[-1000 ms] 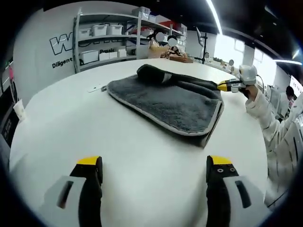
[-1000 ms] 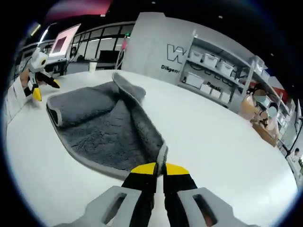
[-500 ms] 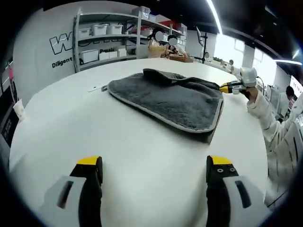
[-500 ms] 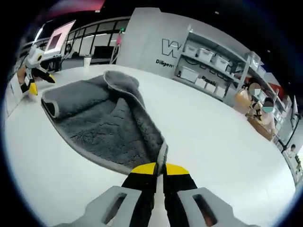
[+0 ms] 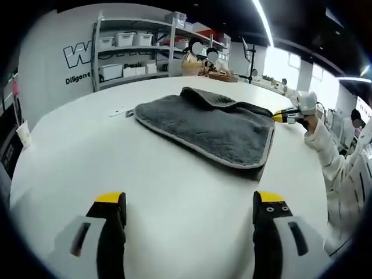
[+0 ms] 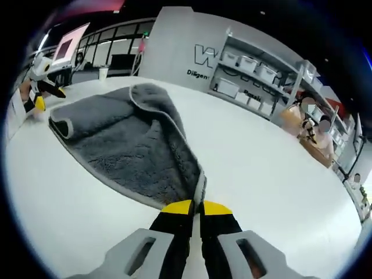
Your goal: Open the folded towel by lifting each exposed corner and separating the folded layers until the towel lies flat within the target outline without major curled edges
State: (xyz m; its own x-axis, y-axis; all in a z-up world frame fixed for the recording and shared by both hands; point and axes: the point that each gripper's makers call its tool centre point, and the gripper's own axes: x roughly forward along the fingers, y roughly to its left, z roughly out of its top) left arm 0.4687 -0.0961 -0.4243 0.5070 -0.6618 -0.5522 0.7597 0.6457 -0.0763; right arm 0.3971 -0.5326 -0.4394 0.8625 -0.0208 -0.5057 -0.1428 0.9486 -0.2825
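The dark grey plush towel with a pale edge (image 6: 125, 148) runs from my right claw (image 6: 192, 207) toward the upper left of the right gripper view, a fold raised along it. That claw pinches its near corner. My left claw (image 5: 190, 204), spread and empty, sits well apart; the towel lies centre-frame on the white table (image 5: 174, 174).

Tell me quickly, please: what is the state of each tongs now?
Left tongs: open, holding nothing, above the white table.
Right tongs: closed on a corner of the grey towel.
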